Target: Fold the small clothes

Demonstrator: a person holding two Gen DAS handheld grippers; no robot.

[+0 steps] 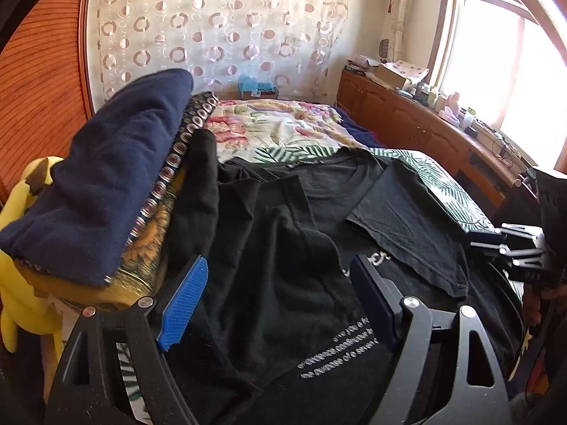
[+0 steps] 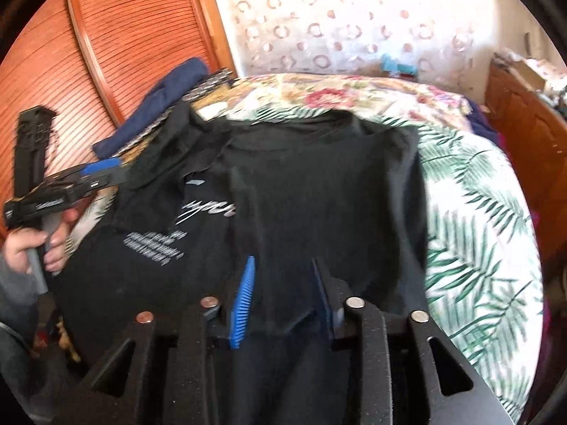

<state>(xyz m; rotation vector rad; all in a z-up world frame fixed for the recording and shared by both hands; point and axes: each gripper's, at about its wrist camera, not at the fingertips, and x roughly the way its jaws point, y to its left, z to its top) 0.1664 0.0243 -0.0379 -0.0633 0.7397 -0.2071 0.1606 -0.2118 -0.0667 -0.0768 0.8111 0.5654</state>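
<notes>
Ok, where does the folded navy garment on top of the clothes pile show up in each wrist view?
Left wrist: the navy garment fills the left side, on top of the clothes pile, left of the black T-shirt.
Right wrist: the navy garment is small, upper left, against the slatted wooden door.
Shared landmark: the circle-patterned curtain behind the bed.

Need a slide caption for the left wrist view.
Open left gripper hovers over a black T-shirt on the floral bedspread, beside a stack of folded clothes.
</notes>
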